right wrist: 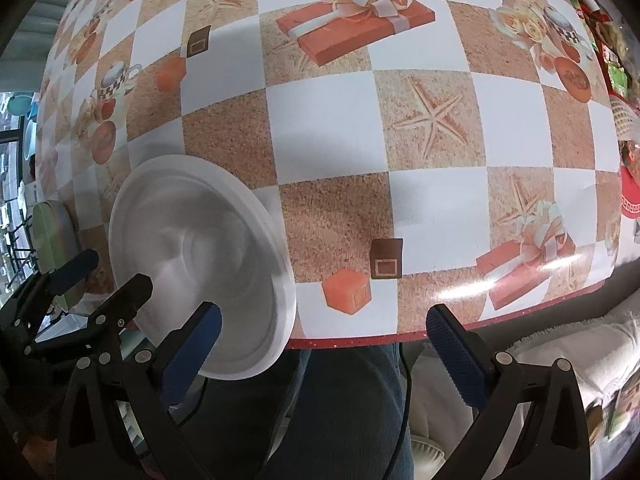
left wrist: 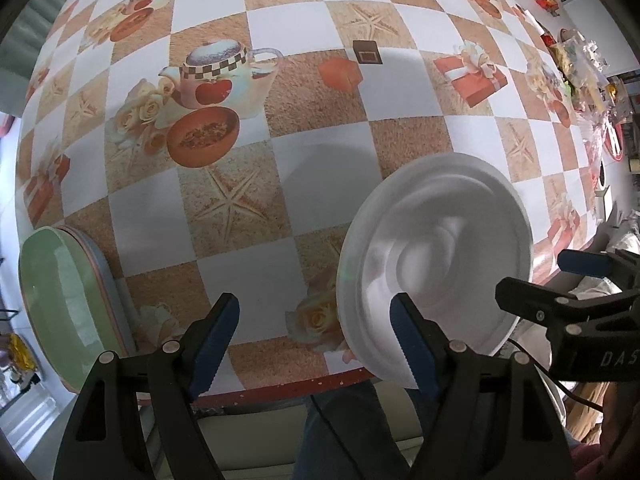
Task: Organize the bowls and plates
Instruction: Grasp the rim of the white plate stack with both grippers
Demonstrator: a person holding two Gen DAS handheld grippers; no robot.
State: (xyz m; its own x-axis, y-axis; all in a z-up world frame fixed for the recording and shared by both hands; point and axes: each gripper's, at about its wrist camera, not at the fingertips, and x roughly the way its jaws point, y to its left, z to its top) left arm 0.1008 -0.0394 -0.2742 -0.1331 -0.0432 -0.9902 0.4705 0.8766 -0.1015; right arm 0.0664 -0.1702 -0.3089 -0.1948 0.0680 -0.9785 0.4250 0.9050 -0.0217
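Observation:
A white plate (left wrist: 436, 252) (right wrist: 200, 256) hangs tilted and motion-blurred above the table's front edge, casting a shadow on the cloth. My left gripper (left wrist: 312, 306) points down and is open; the plate lies to the right of its gap, behind its right finger (left wrist: 404, 320). My right gripper (right wrist: 324, 316) stands wide open with nothing between its fingers; the plate is left of its gap, behind its left finger (right wrist: 200, 332). No pad visibly presses on the plate. A green plate (left wrist: 68, 300) (right wrist: 48, 224) tops a small stack at the table's left edge.
The table (left wrist: 248, 216) (right wrist: 328, 128) wears a checked cloth printed with starfish, teapots and gift boxes. Its red front edge (left wrist: 280, 390) (right wrist: 400, 338) is close below the grippers, with a person's jeans (left wrist: 340, 432) beneath. Packets and clutter (left wrist: 576, 60) crowd the far right.

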